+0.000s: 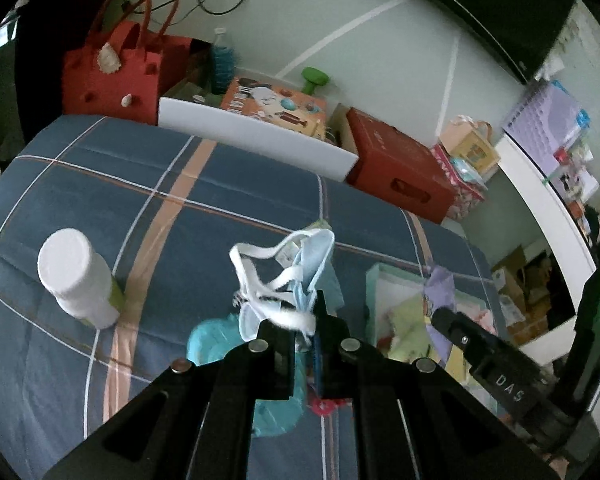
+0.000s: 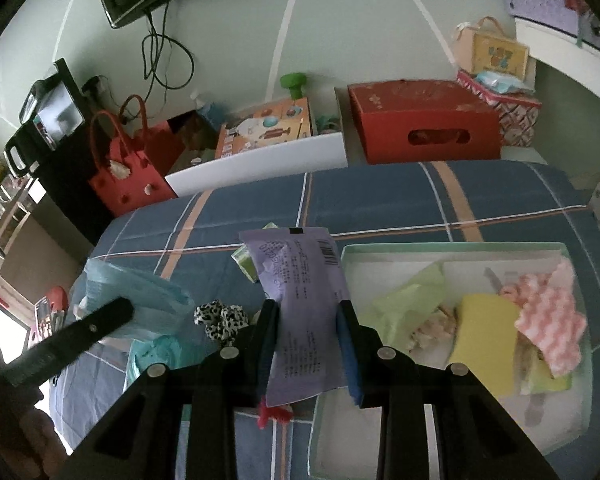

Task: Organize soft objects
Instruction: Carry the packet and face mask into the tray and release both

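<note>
Blue plaid bed: 1 green box w/ soft items. L gripper clamped on 1 face mask, R gripper clamped on 1 purple packet, both lifted above bed

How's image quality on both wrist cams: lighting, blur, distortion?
Left wrist view: dim, cool cast; strong fisheye bends the plaid bedspread; the face mask in the left gripper is slightly smeared, far clutter soft. Right wrist view: same dimness and black corners; print on the purple packet in the right gripper is unreadable; bright blown-out patch at the left edge.
</note>
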A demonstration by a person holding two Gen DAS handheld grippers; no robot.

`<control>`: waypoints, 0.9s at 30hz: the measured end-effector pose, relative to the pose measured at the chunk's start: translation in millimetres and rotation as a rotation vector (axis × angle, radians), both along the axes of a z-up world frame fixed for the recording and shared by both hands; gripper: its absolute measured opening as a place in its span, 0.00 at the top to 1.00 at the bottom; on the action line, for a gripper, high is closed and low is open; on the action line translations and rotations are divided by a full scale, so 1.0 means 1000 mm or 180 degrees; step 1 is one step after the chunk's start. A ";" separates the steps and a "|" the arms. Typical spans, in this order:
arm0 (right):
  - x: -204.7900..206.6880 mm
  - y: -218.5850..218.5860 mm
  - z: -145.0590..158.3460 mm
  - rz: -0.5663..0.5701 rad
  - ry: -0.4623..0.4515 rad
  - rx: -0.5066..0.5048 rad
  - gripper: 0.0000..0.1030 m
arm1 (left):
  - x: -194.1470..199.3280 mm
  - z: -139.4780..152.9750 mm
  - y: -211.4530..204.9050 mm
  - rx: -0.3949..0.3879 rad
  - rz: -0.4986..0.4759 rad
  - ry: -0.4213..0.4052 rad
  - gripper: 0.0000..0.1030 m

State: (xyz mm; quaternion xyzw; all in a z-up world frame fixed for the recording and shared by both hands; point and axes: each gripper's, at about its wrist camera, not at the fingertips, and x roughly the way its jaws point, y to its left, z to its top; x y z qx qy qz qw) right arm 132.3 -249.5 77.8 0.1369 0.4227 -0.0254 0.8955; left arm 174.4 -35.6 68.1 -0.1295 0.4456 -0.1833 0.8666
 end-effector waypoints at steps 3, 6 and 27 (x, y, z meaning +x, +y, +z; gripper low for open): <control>-0.013 -0.002 0.005 -0.0041 -0.0034 -0.0042 0.69 | -0.011 0.004 -0.011 0.0010 -0.0096 -0.0062 0.94; -0.024 -0.006 0.004 -0.0091 -0.0029 -0.0059 0.69 | -0.022 0.002 -0.021 0.0009 -0.0188 -0.0059 0.94; -0.059 -0.077 -0.007 -0.0767 0.0205 -0.0274 0.69 | -0.049 -0.008 -0.086 0.0052 -0.0791 -0.0054 0.94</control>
